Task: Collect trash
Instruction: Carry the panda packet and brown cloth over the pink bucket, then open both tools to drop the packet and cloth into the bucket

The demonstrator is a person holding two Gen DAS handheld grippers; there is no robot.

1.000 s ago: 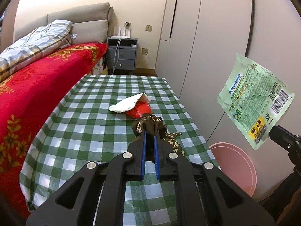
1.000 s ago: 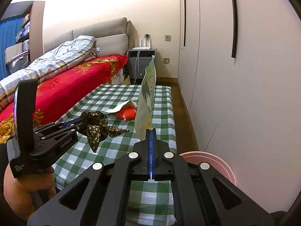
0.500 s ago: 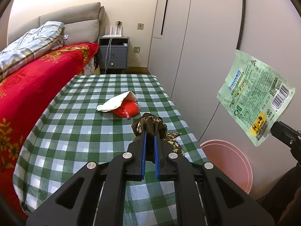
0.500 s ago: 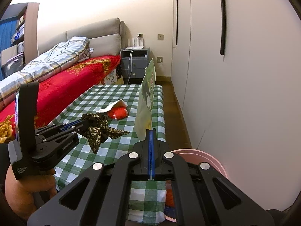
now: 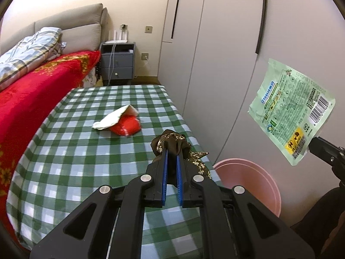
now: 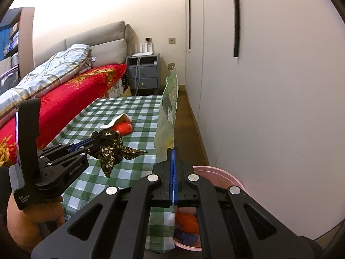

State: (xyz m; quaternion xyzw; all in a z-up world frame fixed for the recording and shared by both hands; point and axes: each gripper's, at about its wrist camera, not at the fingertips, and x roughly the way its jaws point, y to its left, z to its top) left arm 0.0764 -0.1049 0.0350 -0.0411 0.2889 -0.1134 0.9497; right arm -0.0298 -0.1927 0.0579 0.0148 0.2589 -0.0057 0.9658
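**Both hands loaded, bin sliding into reach**

Closest in: left gripper (image 5: 171,157) clamped narrow on a brown floral scrunchie (image 5: 172,142), right gripper (image 6: 173,151) pinched fully shut on the green wrapper (image 5: 291,110), both held in the air. Just past them, pink bin (image 5: 254,179) by the table corner, showing way more rim than a second ago and sitting nearer, so probably drop time soon. Further out on the checked tablecloth (image 5: 75,151): red-and-white packet (image 5: 120,123), not yet picked up.

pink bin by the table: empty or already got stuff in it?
Not empty. The right wrist view shows something orange and something blue inside the pink bin, under the table edge. How full it is cannot be told; the gripper body hides most of the inside.
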